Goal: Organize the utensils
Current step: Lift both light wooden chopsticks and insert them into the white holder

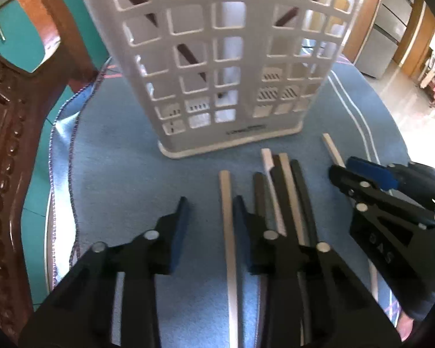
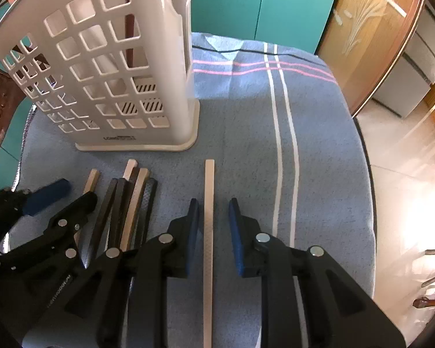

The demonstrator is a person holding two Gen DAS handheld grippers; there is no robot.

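A few dark sticks already stand in the holder (image 2: pixel 107 66), while both the left gripper (image 1: pixel 210 211) and right gripper (image 2: pixel 213 217) hang open and empty over loose chopsticks (image 2: pixel 130 203) on the surface (image 2: pixel 246 121).

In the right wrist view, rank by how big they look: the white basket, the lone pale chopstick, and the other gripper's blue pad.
1. white basket
2. lone pale chopstick, though it lies nearer the camera, which flatters it
3. blue pad on the left gripper
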